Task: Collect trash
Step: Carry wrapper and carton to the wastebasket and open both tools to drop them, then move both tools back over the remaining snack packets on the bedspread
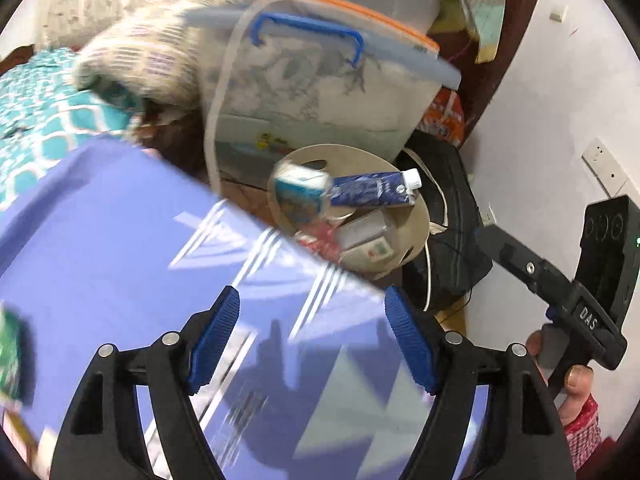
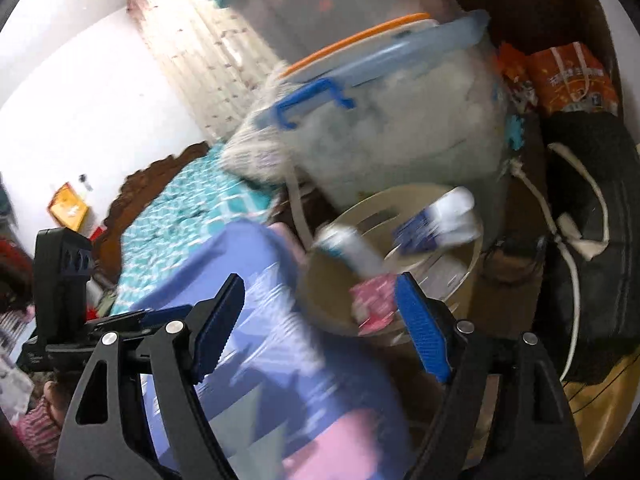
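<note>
Apparently at the drop step: both tools spread wide and empty, left tool (image 1: 312, 340) over the purple bedding (image 1: 120, 240), right tool (image 2: 320, 324) near the beige bin (image 2: 472, 264). Blue tube (image 1: 372, 190) and small blue-white carton (image 1: 300, 192) caught blurred at the bin's mouth, more wrappers inside; whether falling or resting, cannot tell. Next, probably: back to the bed for any leftover trash, jaws kept apart for the approach.

Both wrist views down toward bin (image 1: 416, 236)

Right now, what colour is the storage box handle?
Blue handle, clearest in the left wrist view.
</note>
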